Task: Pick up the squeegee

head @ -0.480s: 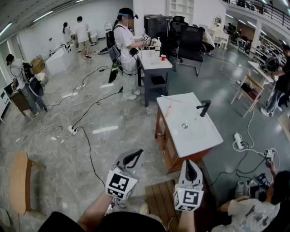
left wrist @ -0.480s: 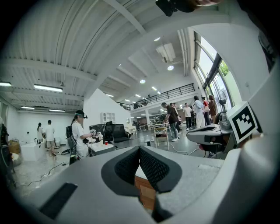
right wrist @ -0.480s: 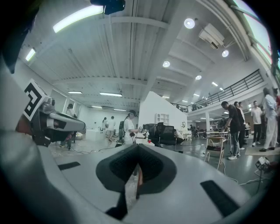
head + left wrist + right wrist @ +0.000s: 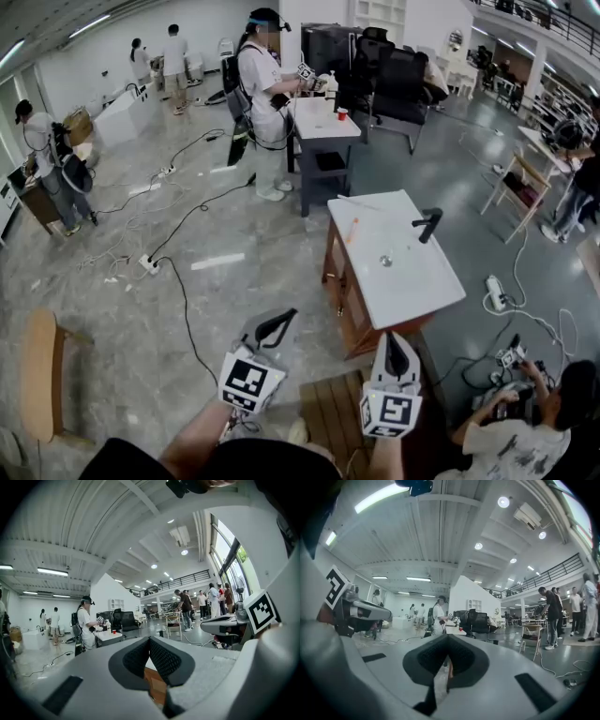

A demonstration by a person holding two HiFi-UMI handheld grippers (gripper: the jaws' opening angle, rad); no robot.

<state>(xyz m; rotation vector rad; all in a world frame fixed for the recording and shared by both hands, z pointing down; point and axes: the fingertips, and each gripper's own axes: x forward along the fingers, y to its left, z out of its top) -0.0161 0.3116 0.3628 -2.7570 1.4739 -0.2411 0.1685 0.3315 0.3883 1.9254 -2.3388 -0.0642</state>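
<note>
Both tools low, near level, ahead of body; left gripper (image 4: 277, 321) clenched, pads meeting, nothing between; right gripper (image 4: 393, 345) likewise clamped on nothing. Likely squeegee: slim orange stick (image 4: 350, 230) flat on white rectangular basin countertop (image 4: 412, 281), near its left edge, left of black faucet (image 4: 427, 223); too small to confirm. Lies ahead, well apart from both grippers; long axis runs roughly away from person, slightly tilted. Neither gripper clearly nearer; right is on side of brown wooden cabinet (image 4: 342, 292); jaws need opening first.
</note>
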